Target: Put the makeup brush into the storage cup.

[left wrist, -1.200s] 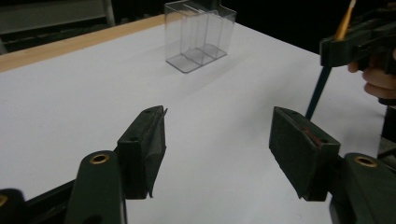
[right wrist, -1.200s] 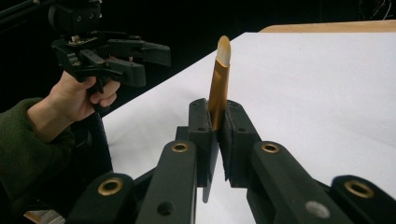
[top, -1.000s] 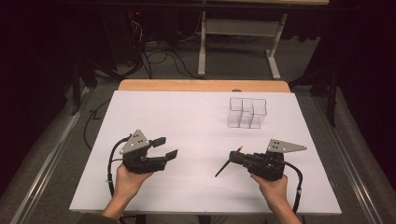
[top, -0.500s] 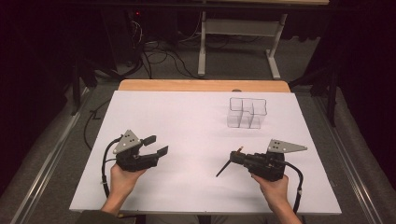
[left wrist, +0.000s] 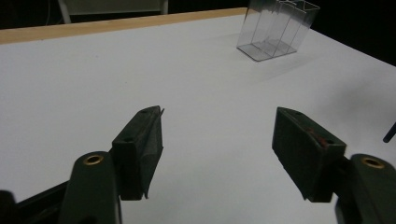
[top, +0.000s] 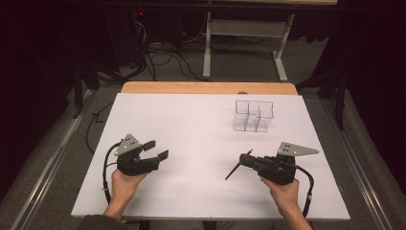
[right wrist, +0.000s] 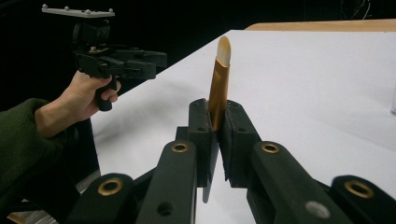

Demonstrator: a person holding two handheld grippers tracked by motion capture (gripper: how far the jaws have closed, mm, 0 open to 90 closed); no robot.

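Observation:
My left gripper (top: 157,149) hovers over the white table (top: 201,129) at the front left. Its jaws have just been opening and stand open with nothing between them; in the left gripper view (left wrist: 219,126) only bare tabletop lies between the two. My right gripper (top: 243,160) is at the front right, shut on a thin brush (top: 233,171). The brush (right wrist: 219,88) has a gold ferrule and a pale tip that rise above the clamped jaws (right wrist: 215,109), while its dark handle slants down towards the table. The left gripper (right wrist: 156,60) also appears in the right gripper view, held in a hand.
A clear plastic container (top: 253,116) with several compartments stands at the back right of the table, also seen ahead in the left gripper view (left wrist: 278,28). A wooden strip (top: 206,87) runs along the far edge. Cables and table legs lie on the floor beyond.
My left gripper has shifted left and a little lower, and its jaws stand slightly wider apart. The right gripper and the brush have kept still.

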